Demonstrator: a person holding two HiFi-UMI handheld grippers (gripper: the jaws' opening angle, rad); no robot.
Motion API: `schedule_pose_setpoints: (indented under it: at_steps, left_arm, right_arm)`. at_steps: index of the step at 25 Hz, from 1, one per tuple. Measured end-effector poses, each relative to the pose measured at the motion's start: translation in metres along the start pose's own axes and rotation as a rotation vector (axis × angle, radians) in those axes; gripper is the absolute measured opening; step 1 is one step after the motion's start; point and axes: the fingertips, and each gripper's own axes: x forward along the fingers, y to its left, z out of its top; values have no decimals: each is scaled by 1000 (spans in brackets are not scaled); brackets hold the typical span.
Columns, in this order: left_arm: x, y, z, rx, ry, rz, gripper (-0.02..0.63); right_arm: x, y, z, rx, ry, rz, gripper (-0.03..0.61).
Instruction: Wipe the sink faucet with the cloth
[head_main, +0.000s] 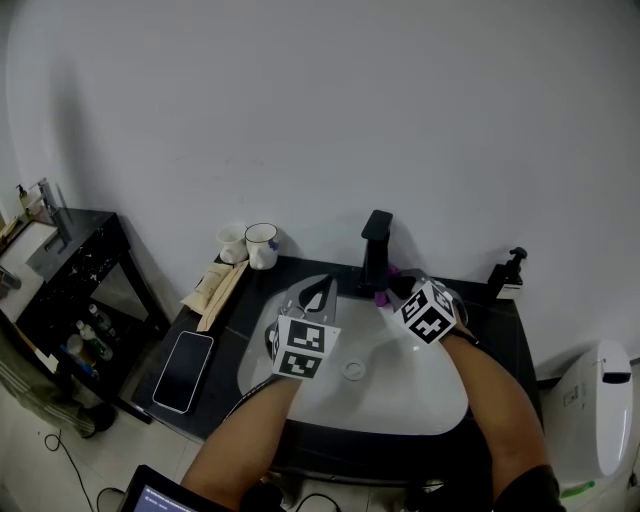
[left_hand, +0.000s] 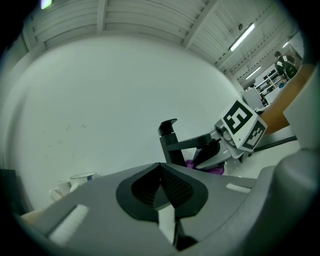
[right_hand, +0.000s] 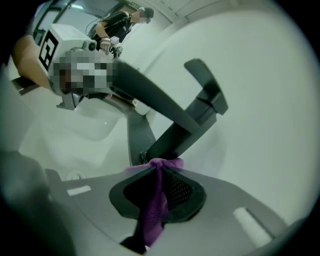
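Observation:
A black faucet (head_main: 375, 250) stands at the back rim of the white sink (head_main: 420, 390); it also shows as the faucet (right_hand: 192, 117) and the faucet (left_hand: 172, 145). My right gripper (right_hand: 157, 165) is shut on a purple cloth (right_hand: 155, 207), whose bunched tip presses against the faucet's base. In the head view that right gripper (head_main: 392, 290) sits just right of the faucet with the purple cloth (head_main: 382, 297) showing below it. My left gripper (head_main: 318, 297) hovers over the sink's left side, shut and holding nothing, left of the faucet; its jaws (left_hand: 161, 192) meet.
Two white cups (head_main: 250, 244) and a folded paper packet (head_main: 215, 288) stand on the dark counter (head_main: 230, 330) at left. A phone (head_main: 184, 370) lies near the counter's left front. A soap pump (head_main: 508, 275) stands at the right. A black shelf (head_main: 75, 290) stands at the far left.

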Motion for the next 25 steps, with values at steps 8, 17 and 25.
schedule_pose_setpoints:
  at_steps: [8, 17, 25]
  left_arm:
    - [-3, 20, -2, -37, 3, 62, 17]
    - [-19, 49, 15, -67, -74, 168, 17]
    - [-93, 106, 71, -31, -299, 398, 17]
  right_arm:
    - [-60, 7, 25, 321, -202, -114, 38]
    - [-77, 53, 47, 651, -269, -68, 38]
    - [-42, 40, 45, 1291, -382, -221, 38]
